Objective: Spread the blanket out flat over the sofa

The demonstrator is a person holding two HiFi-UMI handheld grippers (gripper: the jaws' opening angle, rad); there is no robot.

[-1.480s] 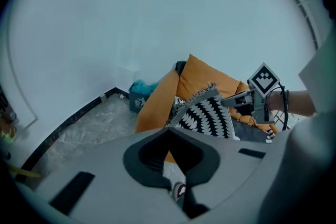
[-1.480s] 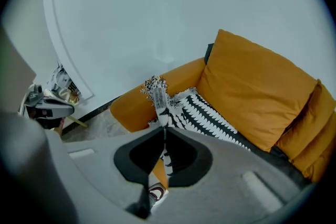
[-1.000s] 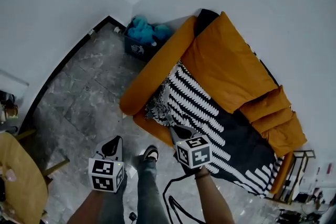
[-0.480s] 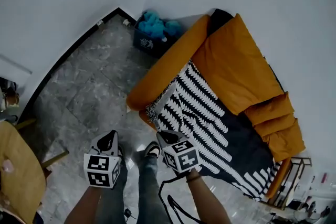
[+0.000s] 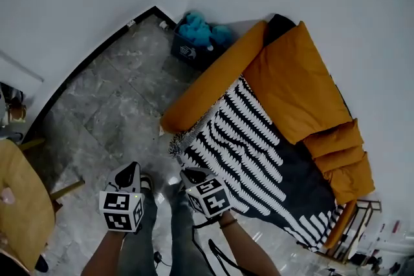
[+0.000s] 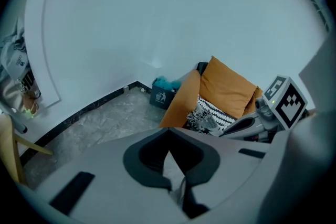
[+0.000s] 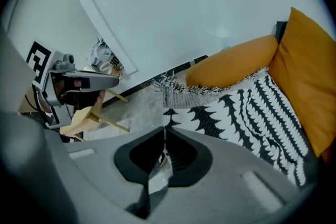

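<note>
An orange sofa (image 5: 288,77) stands against the white wall, and a black blanket with white leaf stripes (image 5: 259,148) lies along its seat. The blanket's near corner hangs off the seat front by the armrest (image 5: 210,84). My right gripper (image 5: 189,172) is low in front of that corner. In the right gripper view its jaws (image 7: 164,131) are shut on the blanket's edge (image 7: 173,113), which runs taut up towards the armrest (image 7: 233,63). My left gripper (image 5: 130,169) hangs over the grey floor to the left, shut and empty (image 6: 168,134), well clear of the blanket (image 6: 210,113).
A dark bin with teal stuff (image 5: 196,41) stands by the sofa's far end. A wooden chair (image 5: 22,216) is at the left edge. The person's legs (image 5: 171,226) and a black cable (image 5: 210,252) are under the grippers. A rack (image 5: 352,233) stands past the sofa's right end.
My right gripper has moved left and back from the seat front, drawing the blanket's near edge with it. The left gripper has kept its place beside it.
</note>
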